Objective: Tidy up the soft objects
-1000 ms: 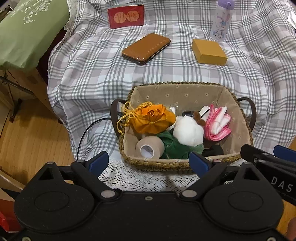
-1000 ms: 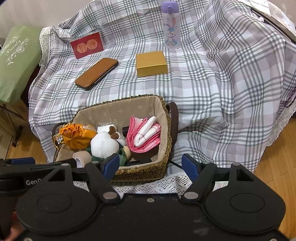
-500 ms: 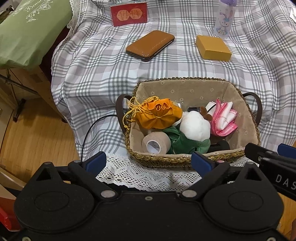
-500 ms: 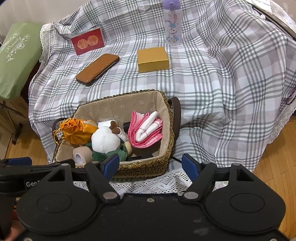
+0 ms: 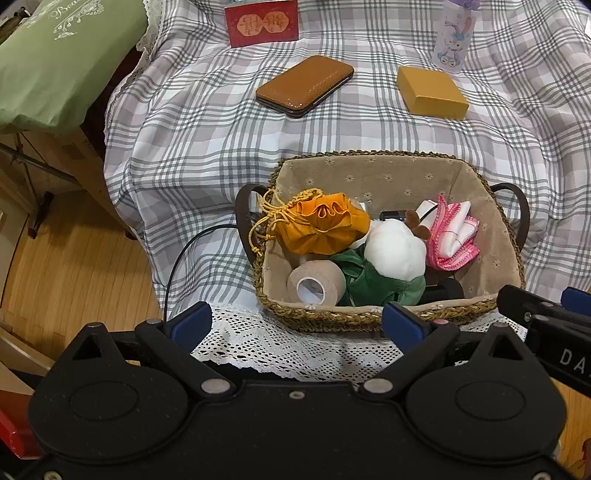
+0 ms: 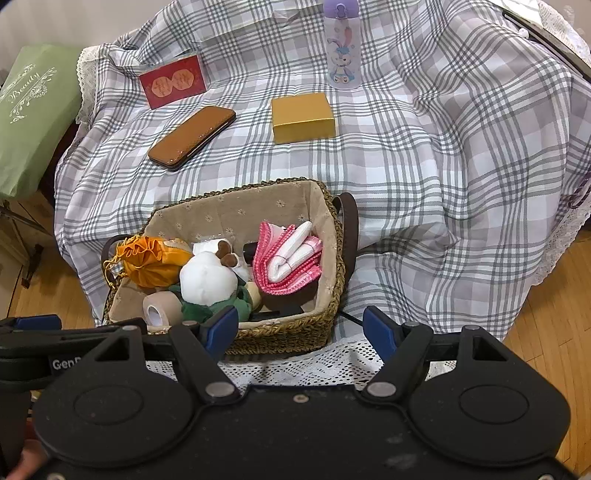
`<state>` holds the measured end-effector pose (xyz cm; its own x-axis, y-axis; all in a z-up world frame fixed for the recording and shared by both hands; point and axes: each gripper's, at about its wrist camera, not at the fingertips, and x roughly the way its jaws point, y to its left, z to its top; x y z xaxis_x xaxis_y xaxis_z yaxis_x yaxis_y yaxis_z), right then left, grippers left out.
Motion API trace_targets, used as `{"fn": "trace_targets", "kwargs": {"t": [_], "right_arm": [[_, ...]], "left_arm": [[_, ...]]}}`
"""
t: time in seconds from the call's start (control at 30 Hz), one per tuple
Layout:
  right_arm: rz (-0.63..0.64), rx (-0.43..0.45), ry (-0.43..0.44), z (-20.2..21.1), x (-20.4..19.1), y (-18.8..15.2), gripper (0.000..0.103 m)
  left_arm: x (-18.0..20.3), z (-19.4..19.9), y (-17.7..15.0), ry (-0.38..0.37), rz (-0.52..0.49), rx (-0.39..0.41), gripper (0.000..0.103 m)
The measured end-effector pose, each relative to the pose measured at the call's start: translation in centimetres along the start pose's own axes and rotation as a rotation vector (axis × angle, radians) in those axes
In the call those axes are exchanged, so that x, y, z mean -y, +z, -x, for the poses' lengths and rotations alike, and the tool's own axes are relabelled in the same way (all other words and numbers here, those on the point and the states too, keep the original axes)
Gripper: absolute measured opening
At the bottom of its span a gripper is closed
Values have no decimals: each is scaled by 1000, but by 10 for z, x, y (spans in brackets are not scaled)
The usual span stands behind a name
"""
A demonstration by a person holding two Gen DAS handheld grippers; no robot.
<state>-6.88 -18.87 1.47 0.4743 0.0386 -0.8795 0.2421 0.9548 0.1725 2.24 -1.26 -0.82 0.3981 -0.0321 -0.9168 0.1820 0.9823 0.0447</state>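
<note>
A woven basket [image 5: 369, 317] with a beige liner sits at the near edge of the plaid-covered table. It holds an orange drawstring pouch [image 5: 321, 225], a white plush toy in a green garment [image 5: 395, 251], a pink-edged folded cloth [image 5: 450, 236] and a beige tape roll [image 5: 317, 282]. My left gripper [image 5: 295, 321] hovers just short of the basket's near rim, open and empty. The right gripper [image 6: 299, 328] is beside it, over the basket's [image 6: 288, 332] right near corner, jaws apart with nothing held. The right wrist view also shows the pouch [image 6: 151, 258], plush [image 6: 207, 280] and cloth [image 6: 288, 258].
Farther back on the plaid cloth lie a brown case [image 5: 304, 85], a yellow box [image 5: 432, 92], a red card [image 5: 262, 22] and a cartoon-printed bottle [image 5: 454, 33]. A green bag [image 5: 55, 62] is at the left. A black cable [image 5: 184, 254] hangs off the table edge over wooden floor.
The left gripper's jaws stand slightly wider than a second ago. Both views have shifted only a little, and nothing in the basket has moved.
</note>
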Motion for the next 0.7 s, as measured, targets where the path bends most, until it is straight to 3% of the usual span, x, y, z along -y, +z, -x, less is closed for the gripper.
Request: {"fn": "trace_targets", "kwargs": {"t": [0.7], "right_arm": [[-3, -4, -1, 0, -2, 0, 74]], "left_arm": [[-3, 0, 0, -4, 11, 1, 96]]}}
